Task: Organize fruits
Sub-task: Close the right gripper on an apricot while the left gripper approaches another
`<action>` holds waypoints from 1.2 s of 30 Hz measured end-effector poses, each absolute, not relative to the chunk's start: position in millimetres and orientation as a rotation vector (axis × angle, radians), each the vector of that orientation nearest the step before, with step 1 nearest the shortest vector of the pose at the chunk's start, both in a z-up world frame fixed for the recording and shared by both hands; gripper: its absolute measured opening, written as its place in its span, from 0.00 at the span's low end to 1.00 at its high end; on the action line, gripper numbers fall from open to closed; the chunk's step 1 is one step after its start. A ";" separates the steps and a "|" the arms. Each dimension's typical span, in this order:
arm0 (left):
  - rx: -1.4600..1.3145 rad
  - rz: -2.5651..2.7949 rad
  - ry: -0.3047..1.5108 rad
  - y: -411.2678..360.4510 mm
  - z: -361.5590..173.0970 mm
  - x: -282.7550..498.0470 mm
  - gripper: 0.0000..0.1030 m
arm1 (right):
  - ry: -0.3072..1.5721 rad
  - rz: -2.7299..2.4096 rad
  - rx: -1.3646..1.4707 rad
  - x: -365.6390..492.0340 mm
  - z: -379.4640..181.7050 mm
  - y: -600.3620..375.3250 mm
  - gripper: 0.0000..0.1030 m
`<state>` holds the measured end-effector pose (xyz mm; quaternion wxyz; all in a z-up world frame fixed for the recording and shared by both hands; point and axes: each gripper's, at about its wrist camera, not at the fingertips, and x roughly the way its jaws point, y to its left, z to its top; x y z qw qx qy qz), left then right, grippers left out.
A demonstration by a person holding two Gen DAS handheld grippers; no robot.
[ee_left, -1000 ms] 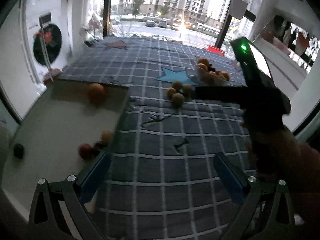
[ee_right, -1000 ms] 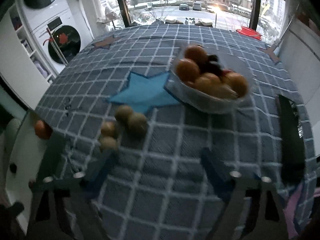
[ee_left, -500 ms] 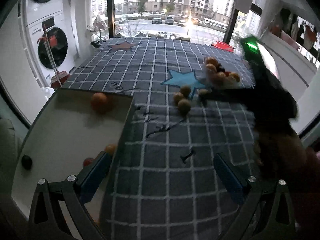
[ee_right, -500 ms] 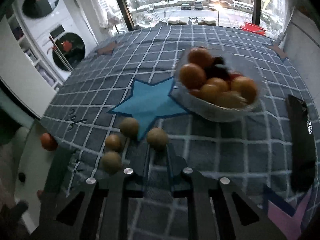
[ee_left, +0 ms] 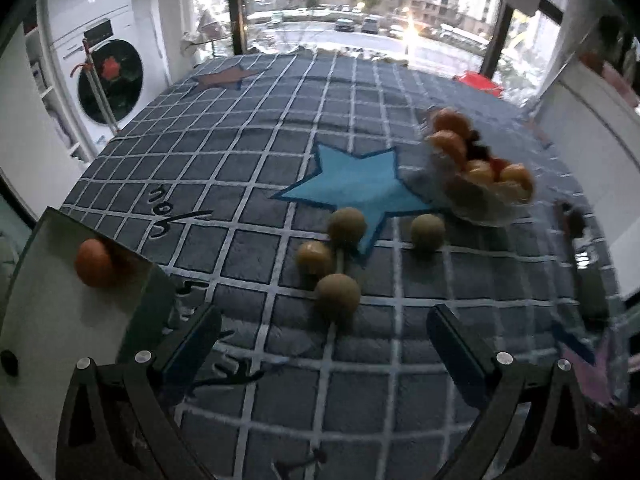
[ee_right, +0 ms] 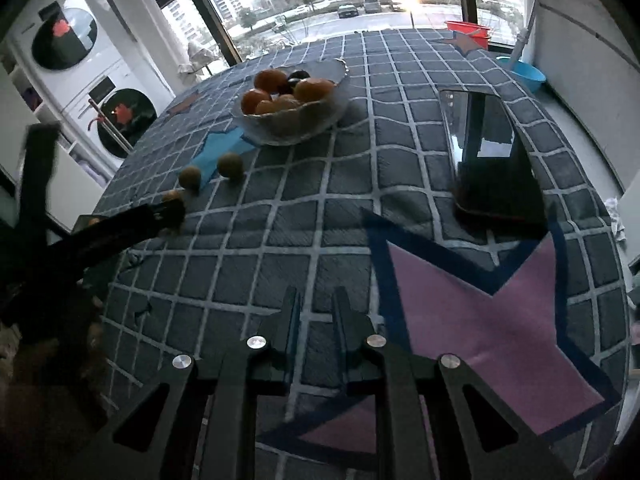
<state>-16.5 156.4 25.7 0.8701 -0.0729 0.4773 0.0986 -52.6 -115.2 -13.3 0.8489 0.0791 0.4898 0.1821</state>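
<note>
two low wrist views, shared fruit bowl (ee_left: 480,200)

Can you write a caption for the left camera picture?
Open left gripper nears four brown fruits beside a fruit bowl.

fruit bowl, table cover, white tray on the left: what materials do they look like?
Fruit bowl: probably clear glass or plastic; fruit shows through its wall, and the rim is wavy.
Table cover: soft fabric, matte and plush-looking; grid lines look stitched in, star patches appliquéd.
White tray: smooth, hard, slightly glossy, likely plastic or coated metal; can't tell which.
</note>
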 end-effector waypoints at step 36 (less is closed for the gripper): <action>-0.212 0.062 0.909 171.7 30.6 -57.2 0.24 | 0.979 0.489 0.103 -8.6 2.2 -43.7 0.26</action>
